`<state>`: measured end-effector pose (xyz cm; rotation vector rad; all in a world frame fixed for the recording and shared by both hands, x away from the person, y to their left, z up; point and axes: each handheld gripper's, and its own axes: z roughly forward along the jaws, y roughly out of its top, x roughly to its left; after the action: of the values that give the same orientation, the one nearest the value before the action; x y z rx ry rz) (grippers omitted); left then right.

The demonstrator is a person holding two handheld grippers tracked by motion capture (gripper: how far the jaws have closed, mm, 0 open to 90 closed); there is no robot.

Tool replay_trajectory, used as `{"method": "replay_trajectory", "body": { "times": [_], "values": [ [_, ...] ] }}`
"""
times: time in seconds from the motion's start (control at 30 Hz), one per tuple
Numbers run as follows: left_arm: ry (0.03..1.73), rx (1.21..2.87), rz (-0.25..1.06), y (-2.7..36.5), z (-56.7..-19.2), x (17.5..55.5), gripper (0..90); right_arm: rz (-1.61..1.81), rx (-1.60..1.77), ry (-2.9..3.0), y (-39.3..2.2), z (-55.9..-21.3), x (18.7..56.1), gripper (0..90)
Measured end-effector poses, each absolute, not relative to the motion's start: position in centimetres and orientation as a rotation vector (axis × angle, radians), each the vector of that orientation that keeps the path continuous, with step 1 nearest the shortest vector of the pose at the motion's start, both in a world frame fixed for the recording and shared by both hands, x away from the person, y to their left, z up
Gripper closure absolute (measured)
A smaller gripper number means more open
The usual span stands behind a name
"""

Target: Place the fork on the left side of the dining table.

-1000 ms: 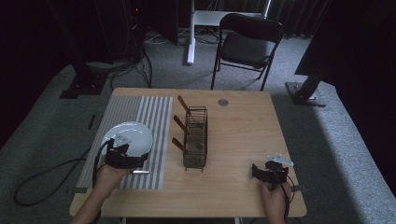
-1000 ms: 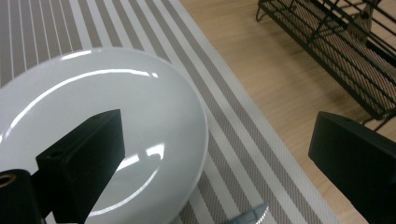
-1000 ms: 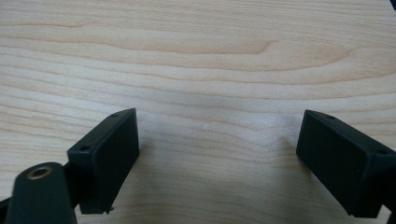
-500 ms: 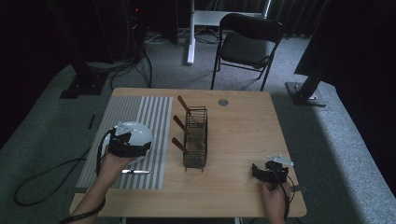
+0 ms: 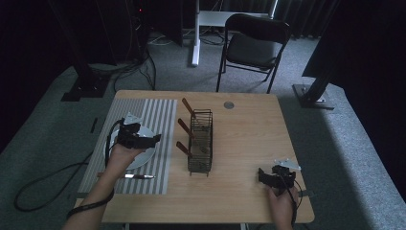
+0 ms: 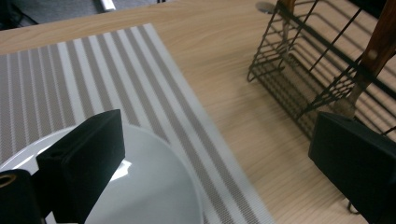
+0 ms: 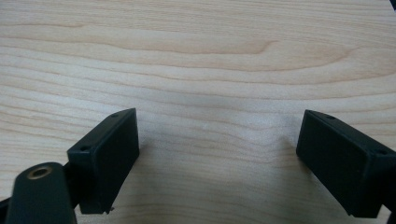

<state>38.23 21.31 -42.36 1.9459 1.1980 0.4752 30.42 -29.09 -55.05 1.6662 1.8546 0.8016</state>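
Fingers (image 6: 79,163) of the left gripper (image 5: 138,139) were spread over the round white plate (image 5: 143,154) on the striped grey placemat (image 5: 158,115), probably lining up a grasp; the black wire rack (image 5: 201,141) stood at three o'clock. The right gripper (image 5: 274,178) rested spread on the wooden tabletop (image 5: 249,129), idle.

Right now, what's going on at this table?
A person works at a wooden table with a gripper in each hand. The left gripper hangs over a white plate on a striped placemat, jaws spread wide and holding nothing. A knife lies on the placemat nearer the person. A black wire rack with wooden handles stands mid-table. The right gripper rests open over bare wood at the near right.
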Motion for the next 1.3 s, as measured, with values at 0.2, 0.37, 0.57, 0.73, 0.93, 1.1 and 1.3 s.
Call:
{"method": "replay_trajectory", "body": {
  "times": [0.2,0.37,0.57,0.73,0.93,1.1,1.3],
  "values": [
    [1.188,1.94,0.464,20.3,-41.6,39.3,3.7,0.802,1.666,1.855,-29.1,-55.0,30.4,12.7],
    [1.166,1.971,0.466,19.2,-41.1,40.4,3.7,0.802,1.666,1.855,-29.1,-55.0,30.4,12.7],
    [1.152,1.963,0.456,18.3,-40.5,41.6,3.8,0.802,1.666,1.855,-29.1,-55.0,30.4,12.7],
    [1.147,1.953,0.445,17.6,-39.8,42.6,3.9,0.802,1.667,1.854,-29.1,-55.0,30.4,12.7],
    [1.139,1.957,0.454,16.5,-38.8,43.8,4.0,0.802,1.667,1.854,-29.1,-55.0,30.4,12.7],
    [1.142,1.956,0.433,15.5,-38.4,44.8,4.0,0.802,1.667,1.854,-29.1,-55.0,30.4,12.7],
    [1.168,1.929,0.402,14.9,-38.4,46.0,4.0,0.802,1.666,1.854,-29.1,-55.0,30.4,12.8]
  ]
}}
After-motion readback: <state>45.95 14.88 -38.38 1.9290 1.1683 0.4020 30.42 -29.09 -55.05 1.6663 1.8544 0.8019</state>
